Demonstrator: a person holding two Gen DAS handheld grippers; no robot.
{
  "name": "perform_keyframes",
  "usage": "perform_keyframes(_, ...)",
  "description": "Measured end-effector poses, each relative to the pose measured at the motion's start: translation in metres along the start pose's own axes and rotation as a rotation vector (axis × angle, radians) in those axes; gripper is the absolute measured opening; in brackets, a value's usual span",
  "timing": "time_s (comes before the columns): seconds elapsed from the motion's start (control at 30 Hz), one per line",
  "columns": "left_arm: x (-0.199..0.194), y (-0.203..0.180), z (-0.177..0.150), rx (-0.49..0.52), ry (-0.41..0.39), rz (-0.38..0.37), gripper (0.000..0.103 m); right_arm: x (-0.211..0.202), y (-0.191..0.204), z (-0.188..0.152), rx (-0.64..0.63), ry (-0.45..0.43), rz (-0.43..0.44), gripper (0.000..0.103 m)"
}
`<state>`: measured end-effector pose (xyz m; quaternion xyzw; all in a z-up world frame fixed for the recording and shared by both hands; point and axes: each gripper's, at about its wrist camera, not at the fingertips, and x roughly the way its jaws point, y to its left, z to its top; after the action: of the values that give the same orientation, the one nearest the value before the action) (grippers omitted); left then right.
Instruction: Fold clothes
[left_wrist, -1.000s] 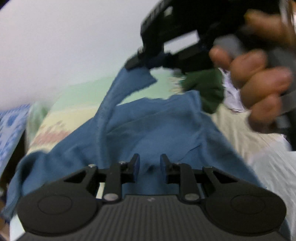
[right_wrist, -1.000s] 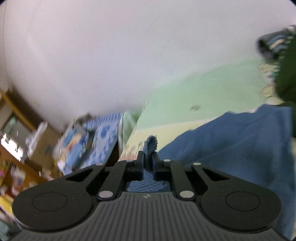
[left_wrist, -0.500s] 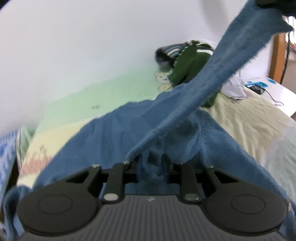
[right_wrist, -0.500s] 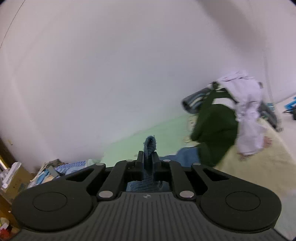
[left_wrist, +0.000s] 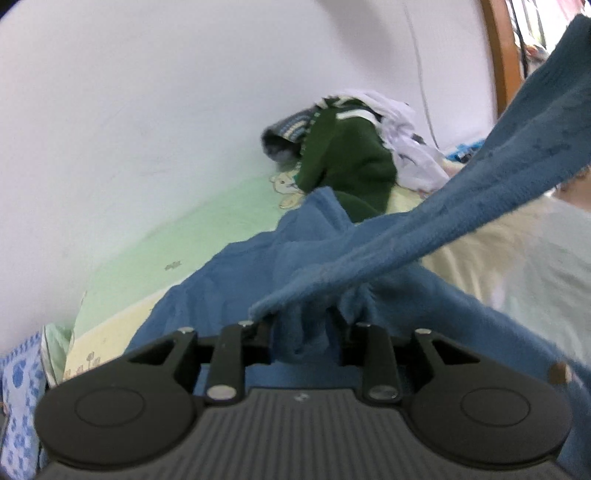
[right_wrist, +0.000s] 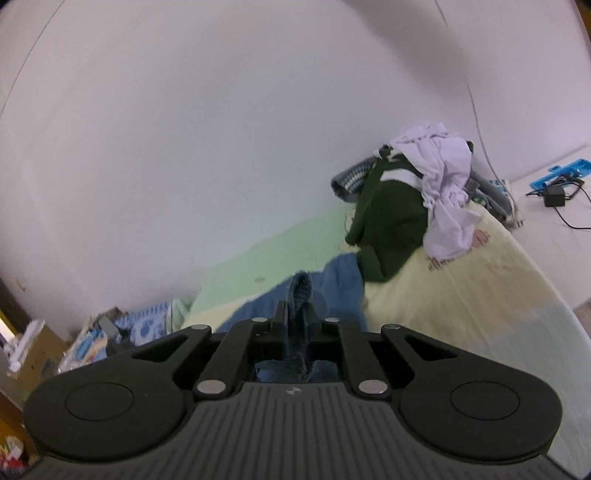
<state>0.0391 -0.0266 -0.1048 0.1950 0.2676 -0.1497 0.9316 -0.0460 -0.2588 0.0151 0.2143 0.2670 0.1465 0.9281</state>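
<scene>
Blue garment (left_wrist: 369, 258) on bed (left_wrist: 480, 251); bunched fold between left gripper (left_wrist: 306, 328) fingers, just opening. Right gripper (right_wrist: 295, 314) clamps lifted edge. Clothes pile (right_wrist: 406, 199) beyond.

- The garment (left_wrist: 369, 258) was plain mid-blue.
- The bedsheet (right_wrist: 461, 266) was pale yellow with a light green band along the wall.
- The sweater (right_wrist: 391, 218) was dark green with white stripes.
- The top (right_wrist: 443, 184) draped on it was pale lilac.
- The grippers' bodies were black.
</scene>
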Motion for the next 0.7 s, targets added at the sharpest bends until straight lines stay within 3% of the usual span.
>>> perform_keyframes(0.2, -0.001, -0.010, -0.009, 0.092, -0.001, -0.006, 0.032, -0.012, -0.006, -0.033, -0.022, 0.095, -0.024, 0.008)
perform_keyframes(0.33, -0.008, -0.013, -0.015, 0.131, 0.003, -0.031, 0.042, -0.018, -0.004, -0.053, -0.051, 0.167, 0.014, 0.008)
perform_keyframes(0.7, -0.015, -0.031, -0.030, 0.269, -0.002, -0.041, 0.043, -0.017, 0.007, -0.103, -0.159, 0.359, 0.005, 0.008)
